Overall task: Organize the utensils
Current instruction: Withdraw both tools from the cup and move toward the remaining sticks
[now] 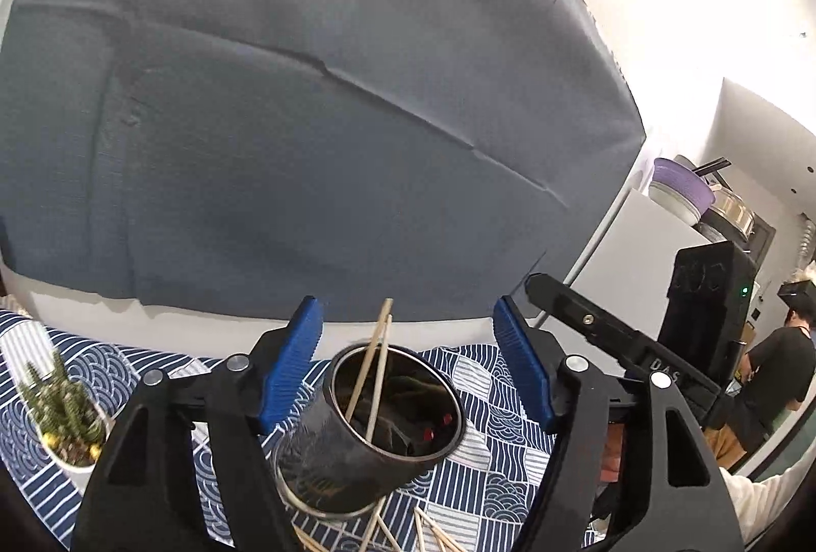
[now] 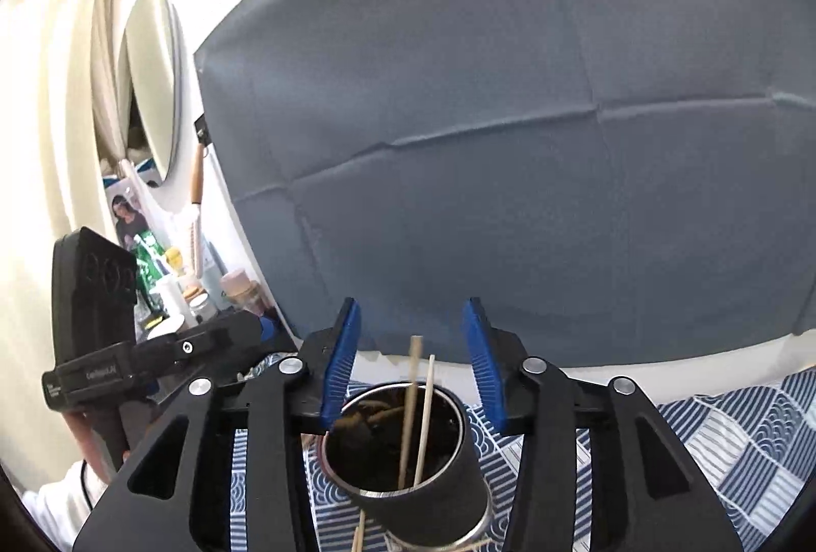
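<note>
We are hovering both the left gripper (image 1: 408,361) and right gripper (image 2: 410,361), fingers apart and empty, over the black cup (image 1: 367,429) on the patterned tablecloth (image 1: 489,475). Two chopsticks (image 1: 375,373) are standing inside it, while several loose chopsticks (image 1: 428,534) are lying beside its base, so we are judging the sorting unfinished.

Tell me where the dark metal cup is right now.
The dark metal cup stands on the blue patterned cloth, low centre in both wrist views, with two chopsticks inside.
</note>
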Motion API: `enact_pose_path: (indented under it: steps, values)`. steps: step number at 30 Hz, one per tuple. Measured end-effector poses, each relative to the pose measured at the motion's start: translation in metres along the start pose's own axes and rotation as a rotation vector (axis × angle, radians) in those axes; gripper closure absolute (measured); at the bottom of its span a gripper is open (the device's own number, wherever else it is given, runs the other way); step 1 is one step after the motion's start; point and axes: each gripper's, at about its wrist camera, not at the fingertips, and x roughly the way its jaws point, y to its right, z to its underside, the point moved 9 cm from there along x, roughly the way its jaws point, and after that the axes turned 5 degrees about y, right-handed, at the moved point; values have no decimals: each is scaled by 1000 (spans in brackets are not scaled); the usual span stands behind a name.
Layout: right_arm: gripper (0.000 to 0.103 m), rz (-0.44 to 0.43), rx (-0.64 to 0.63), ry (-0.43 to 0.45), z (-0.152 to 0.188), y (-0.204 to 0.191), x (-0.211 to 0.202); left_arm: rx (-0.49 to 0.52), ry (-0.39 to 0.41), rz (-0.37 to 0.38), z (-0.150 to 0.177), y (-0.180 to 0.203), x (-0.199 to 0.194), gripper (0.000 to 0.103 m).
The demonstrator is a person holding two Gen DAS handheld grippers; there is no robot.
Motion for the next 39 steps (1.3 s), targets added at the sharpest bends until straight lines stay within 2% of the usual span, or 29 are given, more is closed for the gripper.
enact_pose_path:
  steps: [4, 6, 12, 14, 19, 24, 39]
  values:
    - [48, 10, -19, 2, -5, -6, -21, 13, 2, -15, 2, 12, -17, 22]
    - [45, 17, -32, 1, -6, -9, -31, 27, 8, -49, 3, 17, -26, 15]
    - [30, 11, -63, -9, -2, -21, -59, 47, 3, -93, 9, 30, -50, 9]
    - [17, 17, -67, -16, 1, -24, -67, 41, 1, -103, 12, 34, -57, 7]
    - [16, 26, -82, -52, 14, -29, -82, 67, -34, -159, 25, 41, -70, 6]
    - [15, 37, -74, -83, 32, -30, -97, 64, -73, -181, 43, 48, -81, 6]
    - [15, 99, -53, -209, 99, -12, -125, 19, -222, -273, 123, 37, -91, 6]
